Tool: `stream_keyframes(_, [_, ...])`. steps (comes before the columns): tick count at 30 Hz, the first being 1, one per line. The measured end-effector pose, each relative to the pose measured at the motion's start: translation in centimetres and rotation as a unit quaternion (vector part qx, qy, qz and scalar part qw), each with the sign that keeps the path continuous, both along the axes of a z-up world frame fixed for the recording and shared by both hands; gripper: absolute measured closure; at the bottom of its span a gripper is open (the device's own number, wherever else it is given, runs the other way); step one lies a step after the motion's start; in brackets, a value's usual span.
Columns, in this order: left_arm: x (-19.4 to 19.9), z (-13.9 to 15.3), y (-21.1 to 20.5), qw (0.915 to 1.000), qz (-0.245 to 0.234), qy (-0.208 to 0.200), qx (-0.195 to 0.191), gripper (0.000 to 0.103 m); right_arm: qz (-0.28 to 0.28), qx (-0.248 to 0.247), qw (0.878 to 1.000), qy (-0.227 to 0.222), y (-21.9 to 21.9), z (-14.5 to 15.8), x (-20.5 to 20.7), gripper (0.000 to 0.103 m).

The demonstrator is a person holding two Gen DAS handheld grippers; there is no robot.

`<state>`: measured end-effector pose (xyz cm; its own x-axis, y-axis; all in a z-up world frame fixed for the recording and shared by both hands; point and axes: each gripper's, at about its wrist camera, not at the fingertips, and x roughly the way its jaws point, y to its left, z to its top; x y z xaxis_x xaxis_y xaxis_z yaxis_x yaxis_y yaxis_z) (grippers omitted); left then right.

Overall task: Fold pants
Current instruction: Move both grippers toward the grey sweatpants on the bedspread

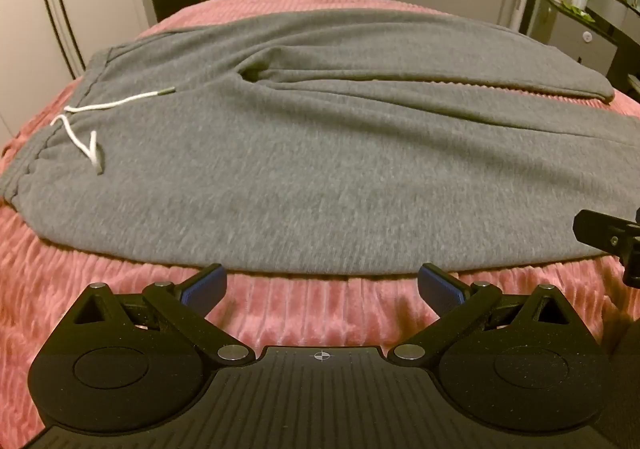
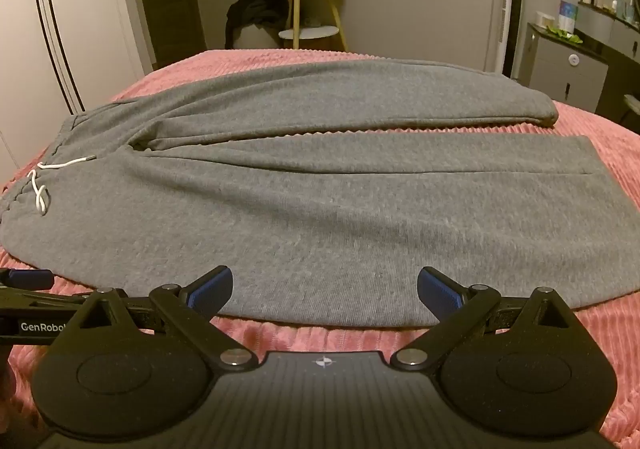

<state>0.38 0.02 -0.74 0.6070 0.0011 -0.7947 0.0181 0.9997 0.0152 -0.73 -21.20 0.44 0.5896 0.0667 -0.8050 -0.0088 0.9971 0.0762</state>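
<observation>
Pants point(image 1: 304, 153), soft, limp, flat on bed point(image 1: 304, 313); I'd pinch near-edge hem; left gripper point(image 1: 322, 287) and right gripper point(image 2: 325, 289) gape wide, empty.

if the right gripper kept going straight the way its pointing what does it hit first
Most likely the near edge of the grey pants, which lies right between the open fingers of the right gripper, with the pink bedspread just below it. Depth is hard to judge, so it might touch the bedspread first.
</observation>
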Motion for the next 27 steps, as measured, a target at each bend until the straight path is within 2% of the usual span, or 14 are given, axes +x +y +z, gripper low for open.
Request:
stream_keyframes(8, [0.5, -0.1, 0.0, 0.9999, 0.004, 0.009, -0.002, 0.000, -0.007, 0.022, 1.000, 0.013, -0.8, 0.0, 0.5, 0.004])
stream_keyframes(15, [1.8, 0.0, 0.1, 0.9995, 0.011, 0.029, -0.010, 0.000, -0.023, 0.054, 0.997, 0.057, -2.1, -1.2, 2.2, 0.004])
stream_keyframes(18, [3.1, 1.6, 0.7, 0.9989, 0.043, 0.019, -0.002, 0.000, -0.036, 0.062, 0.995, 0.065, -3.4, -1.9, 4.0, 0.004])
stream_keyframes(20, [4.6, 3.1, 1.0, 0.9977, 0.066, -0.007, 0.012, 0.000, -0.063, 0.034, 0.995, 0.066, -4.5, -2.6, 6.0, 0.004])
stream_keyframes(23, [7.9, 4.9, 1.3, 0.9923, 0.106, -0.048, 0.044, 0.000, -0.091, 0.005, 0.991, 0.099, -6.0, -4.7, 8.9, 0.004])
stream_keyframes(26, [11.7, 5.2, 2.8, 0.9854, 0.155, -0.061, 0.032, 0.000, -0.095, -0.038, 0.987, 0.121, -6.6, -7.0, 10.4, 0.004])
stream_keyframes(27, [12.9, 4.8, 3.4, 0.9826, 0.175, -0.058, 0.026, 0.000, -0.091, -0.037, 0.987, 0.127, -6.8, -7.6, 10.6, 0.004])
